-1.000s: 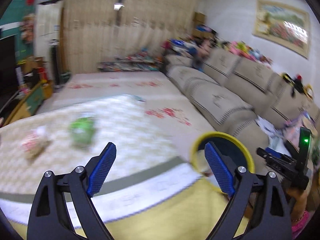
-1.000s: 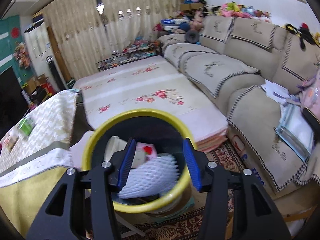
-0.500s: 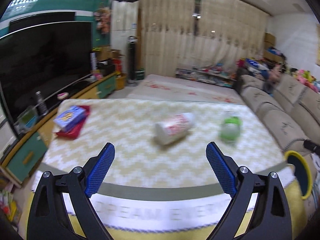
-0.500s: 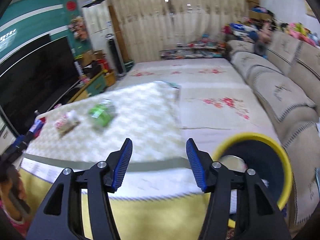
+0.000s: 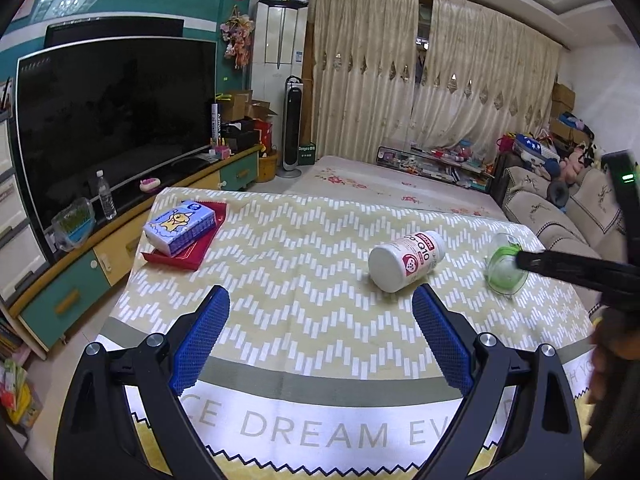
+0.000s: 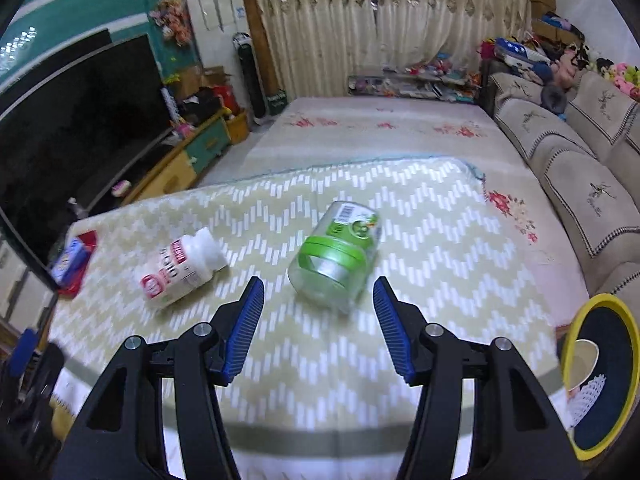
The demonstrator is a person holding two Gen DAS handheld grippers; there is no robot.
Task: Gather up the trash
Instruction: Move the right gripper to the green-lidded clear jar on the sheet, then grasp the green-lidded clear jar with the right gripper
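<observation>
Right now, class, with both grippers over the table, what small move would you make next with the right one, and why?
Probably ease the right gripper forward and down over the green jar. Its jaws are open and empty, the jar lies on its side just ahead of them, nearer than the white bottle, and the yellow-rimmed bin waits at the right.

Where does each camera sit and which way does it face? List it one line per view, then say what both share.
Left wrist: on the left gripper, angled down over the chevron tablecloth toward the TV; shows its own open blue pads, plus the right gripper's black finger at the right edge.
Right wrist: on the right gripper, looking down at the green jar; shows its own open pads.
Shared: the white supplement bottle, green jar, tablecloth, curtains.
</observation>
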